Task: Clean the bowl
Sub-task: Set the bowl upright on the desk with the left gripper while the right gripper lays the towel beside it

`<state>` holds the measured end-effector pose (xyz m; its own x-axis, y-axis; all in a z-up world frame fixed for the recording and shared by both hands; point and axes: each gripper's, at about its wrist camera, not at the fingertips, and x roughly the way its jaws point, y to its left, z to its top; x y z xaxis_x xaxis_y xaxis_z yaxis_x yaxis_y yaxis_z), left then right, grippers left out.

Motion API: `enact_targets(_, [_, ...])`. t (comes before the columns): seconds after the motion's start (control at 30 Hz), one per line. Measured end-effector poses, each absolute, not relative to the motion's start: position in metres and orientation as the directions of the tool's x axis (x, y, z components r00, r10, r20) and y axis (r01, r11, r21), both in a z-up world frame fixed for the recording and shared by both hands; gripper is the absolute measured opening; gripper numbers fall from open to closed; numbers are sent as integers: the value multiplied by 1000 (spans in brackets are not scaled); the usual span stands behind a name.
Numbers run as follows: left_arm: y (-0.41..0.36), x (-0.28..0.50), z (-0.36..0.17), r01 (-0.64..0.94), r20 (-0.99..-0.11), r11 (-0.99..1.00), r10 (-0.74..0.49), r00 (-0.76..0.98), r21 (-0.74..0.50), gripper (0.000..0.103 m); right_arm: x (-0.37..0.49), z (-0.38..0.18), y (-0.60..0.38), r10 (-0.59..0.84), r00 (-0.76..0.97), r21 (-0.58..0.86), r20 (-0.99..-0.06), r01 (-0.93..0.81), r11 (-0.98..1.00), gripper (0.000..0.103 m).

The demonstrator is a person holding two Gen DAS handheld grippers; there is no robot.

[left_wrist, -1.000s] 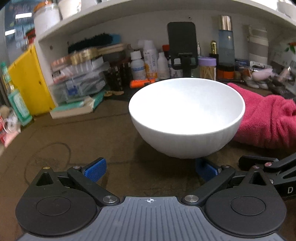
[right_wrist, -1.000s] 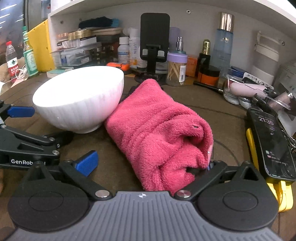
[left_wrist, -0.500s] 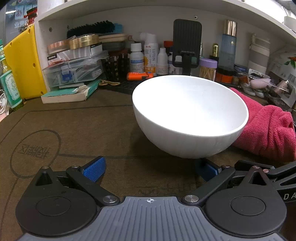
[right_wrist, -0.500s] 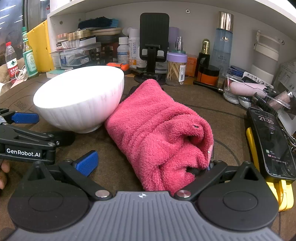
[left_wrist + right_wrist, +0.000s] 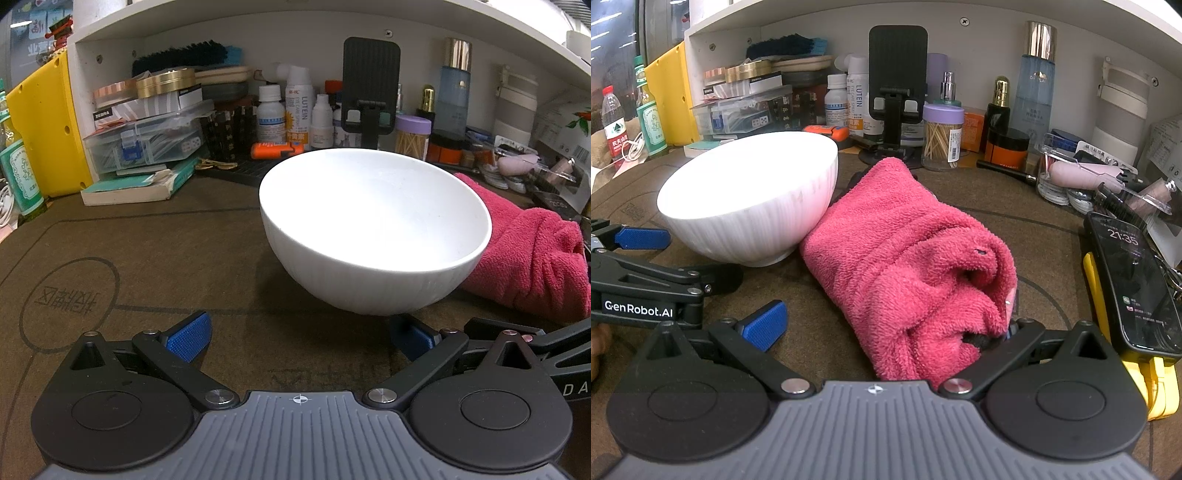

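Observation:
A white ribbed bowl [image 5: 373, 229] stands upright on the brown mat, empty inside. My left gripper [image 5: 299, 334] is open low on the mat just in front of it, its right finger close to the bowl's foot. A rolled pink towel [image 5: 912, 258] lies against the bowl [image 5: 750, 199] on its right side. My right gripper [image 5: 886, 328] is open around the towel's near end. Its left pad is apart from the cloth and its right finger is hidden behind the cloth. In the right wrist view the left gripper [image 5: 687, 258] sits at the bowl's left.
A phone [image 5: 1130, 280] lies on a yellow object at the right. Behind stands a shelf packed with bottles, a black phone stand [image 5: 897, 85], a toothpick jar [image 5: 942, 136], and stacked boxes and books [image 5: 144, 147]. A pink towel [image 5: 528, 254] lies to the bowl's right.
The left gripper has levelled out and drawn back a little from the bowl. Bowl, towel and right gripper stay where they were.

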<state>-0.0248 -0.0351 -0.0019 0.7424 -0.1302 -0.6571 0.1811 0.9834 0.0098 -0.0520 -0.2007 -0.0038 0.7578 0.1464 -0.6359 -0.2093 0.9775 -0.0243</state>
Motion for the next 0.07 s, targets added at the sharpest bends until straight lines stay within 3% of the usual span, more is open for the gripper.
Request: enact_targets(0.07, [-35,-24,-2,182,-657,983,-132,742,8,103,-52,-4,-201,146,758,-25,-636,-210,977,103])
